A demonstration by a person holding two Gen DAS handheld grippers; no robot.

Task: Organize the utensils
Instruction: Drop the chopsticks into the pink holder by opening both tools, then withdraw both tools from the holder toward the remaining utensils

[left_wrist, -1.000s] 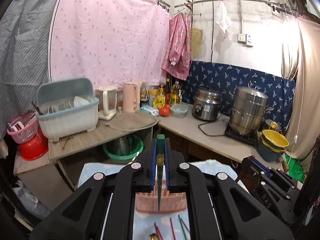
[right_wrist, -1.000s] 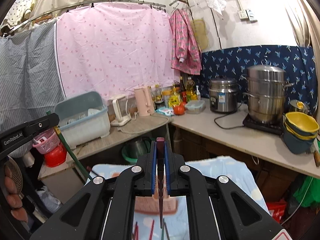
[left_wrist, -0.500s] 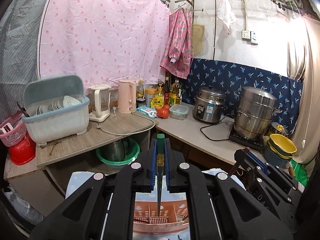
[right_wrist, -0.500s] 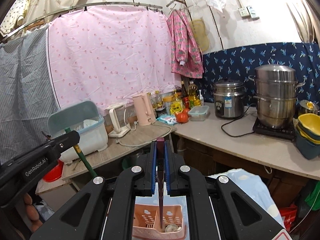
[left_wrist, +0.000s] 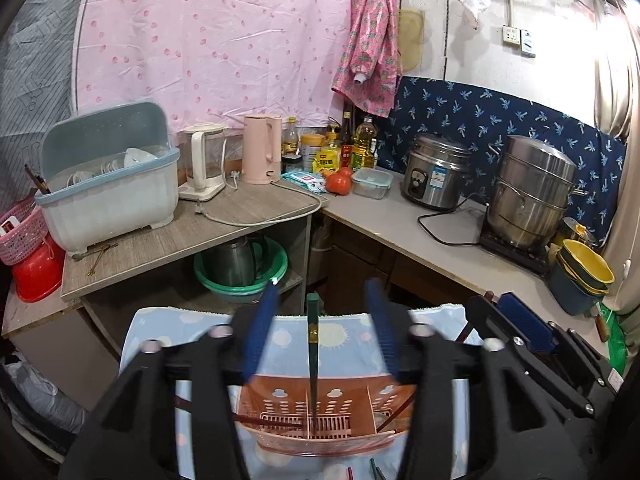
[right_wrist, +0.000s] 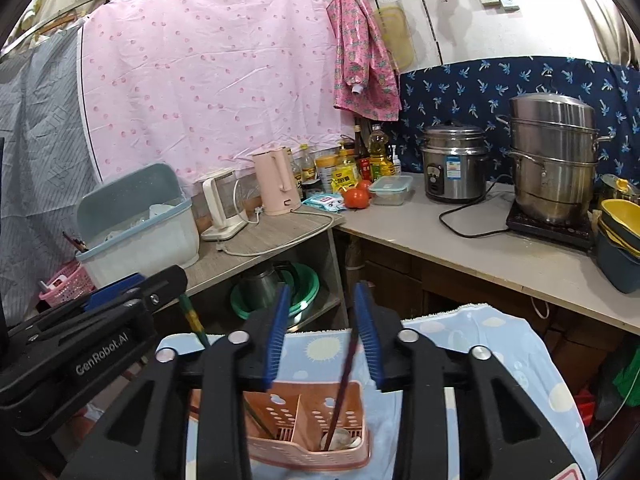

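Note:
A salmon-pink utensil basket [left_wrist: 280, 396] with compartments stands on a blue cloth just below both grippers. My left gripper [left_wrist: 323, 282] hangs over it with its jaws opening. A green chopstick [left_wrist: 312, 344] stands free between the blue pads, its tip down in the basket's middle. My right gripper [right_wrist: 323, 286] is also opening. A dark red chopstick [right_wrist: 346, 376] leans between its pads with its tip in the right compartment of the basket [right_wrist: 280, 400], beside a pale spoon. Neither pad pair presses on its chopstick. Each gripper shows at the edge of the other's view.
The blue cloth [left_wrist: 340, 336] carries a few more chopsticks [left_wrist: 374, 472] at the near edge. Behind it an L-shaped counter holds a dish box [left_wrist: 108, 196], kettles, a rice cooker [left_wrist: 434, 176], a steamer pot [left_wrist: 532, 192] and stacked bowls [left_wrist: 584, 268].
Both grippers moved forward and down over the basket. Their jaws, earlier shut on the green and the dark red chopstick, have parted, and both chopsticks now rest in the basket.

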